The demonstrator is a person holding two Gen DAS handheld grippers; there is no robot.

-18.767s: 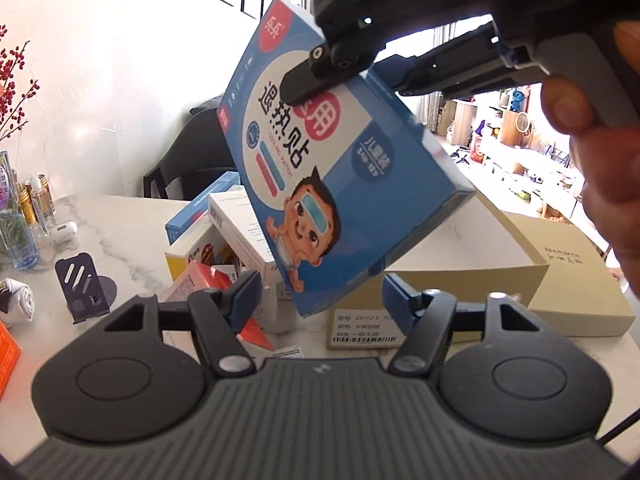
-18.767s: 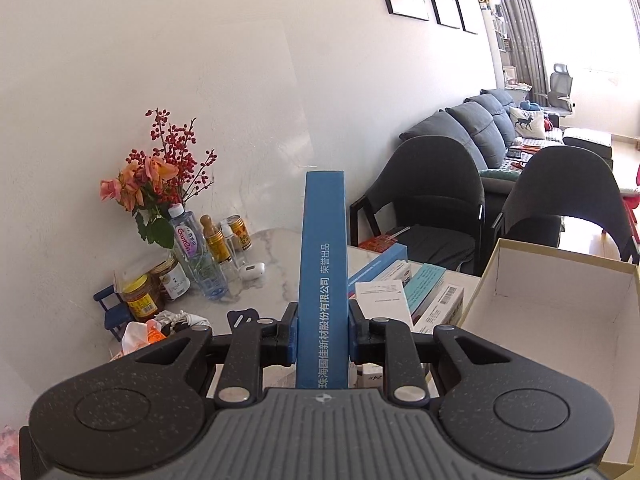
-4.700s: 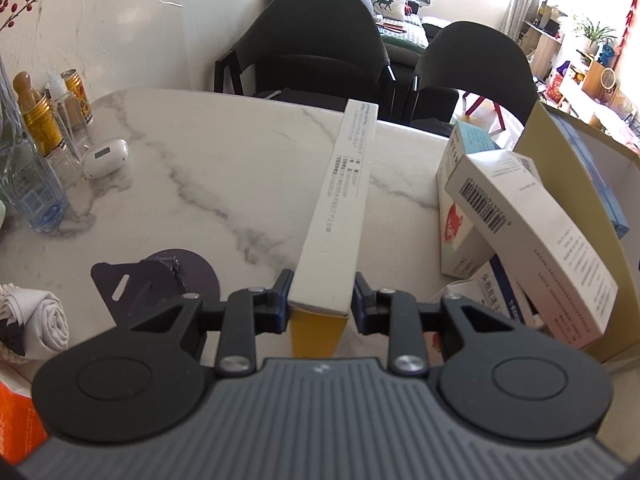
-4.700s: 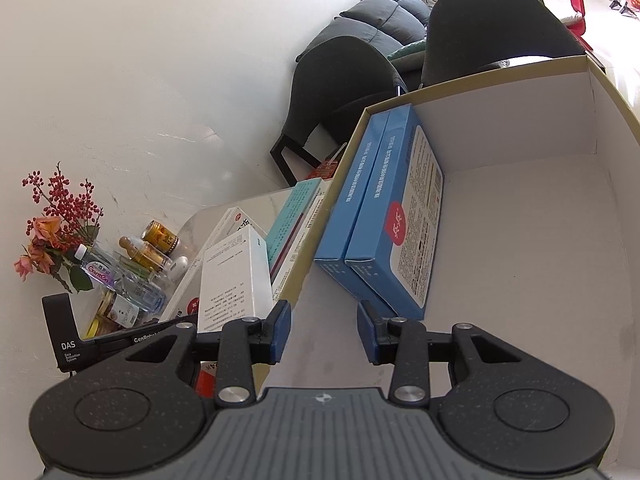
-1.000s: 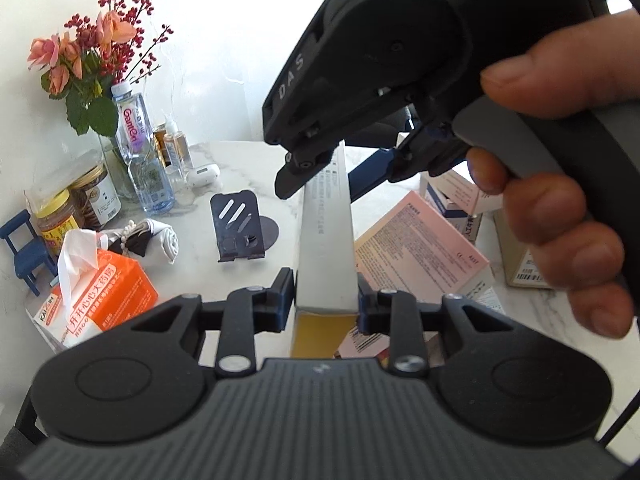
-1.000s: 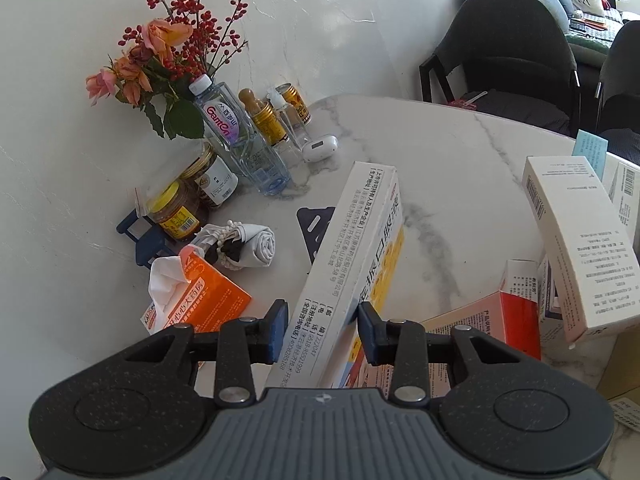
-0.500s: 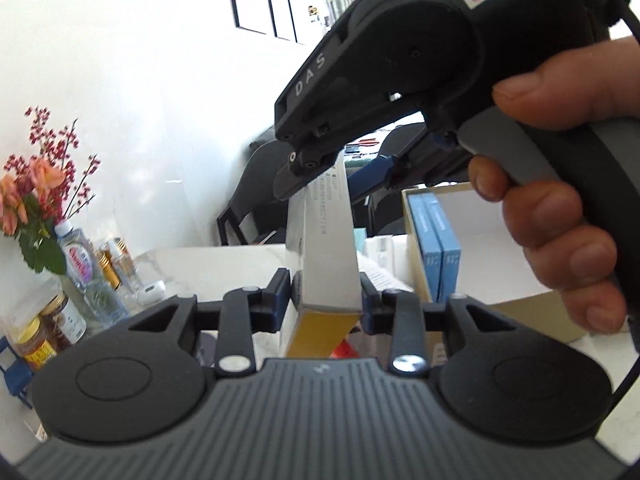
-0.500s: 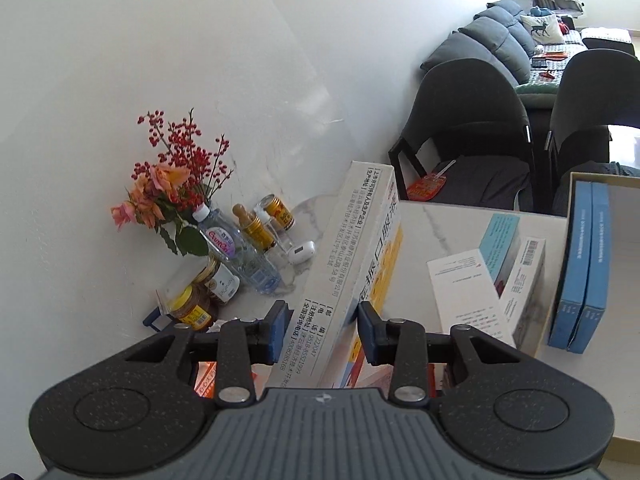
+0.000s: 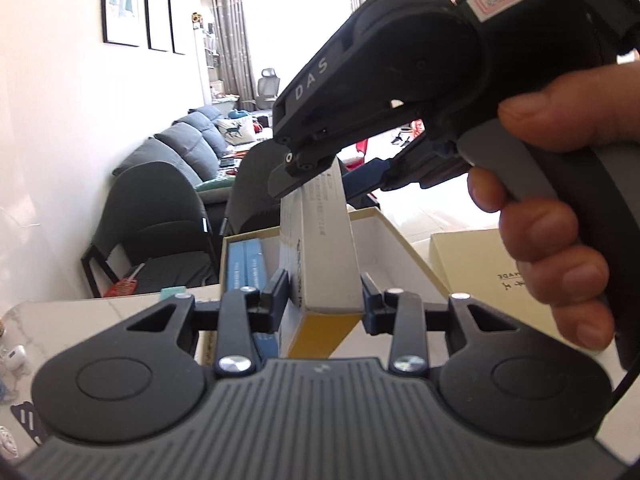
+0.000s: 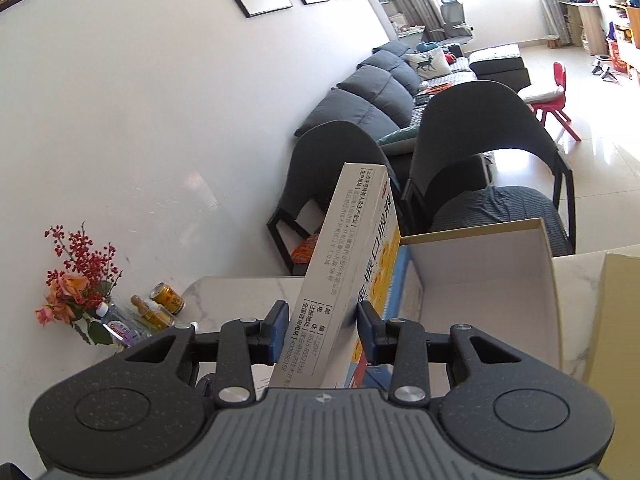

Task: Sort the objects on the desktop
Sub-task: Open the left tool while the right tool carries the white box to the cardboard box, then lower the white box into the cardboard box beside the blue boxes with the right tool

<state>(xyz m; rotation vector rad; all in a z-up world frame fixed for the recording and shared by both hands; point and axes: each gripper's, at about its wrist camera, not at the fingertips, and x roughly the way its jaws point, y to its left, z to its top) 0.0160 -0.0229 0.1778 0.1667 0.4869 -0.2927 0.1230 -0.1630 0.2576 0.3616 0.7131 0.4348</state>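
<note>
A long white and yellow medicine box (image 9: 324, 256) is held in the air between both grippers. My left gripper (image 9: 323, 300) has let go: its pads stand slightly apart from the near end. My right gripper (image 10: 322, 332) is shut on the same medicine box (image 10: 348, 272); it also shows from outside in the left wrist view (image 9: 320, 168), clamping the far end. Behind stands the open cardboard box (image 9: 384, 232) with white inside walls. Two blue boxes (image 9: 245, 264) stand on edge at its left side. The cardboard box (image 10: 500, 264) also shows in the right wrist view.
The box lid (image 9: 480, 264) lies to the right. Flowers (image 10: 76, 288), a water bottle and small bottles (image 10: 160, 308) stand at the table's left by the wall. Two dark chairs (image 10: 460, 152) stand behind the table. A phone stand (image 9: 24, 420) lies at lower left.
Both grippers have carried the medicine box up and towards the cardboard box. The left gripper's fingers have opened a little off the box; the right stays clamped.
</note>
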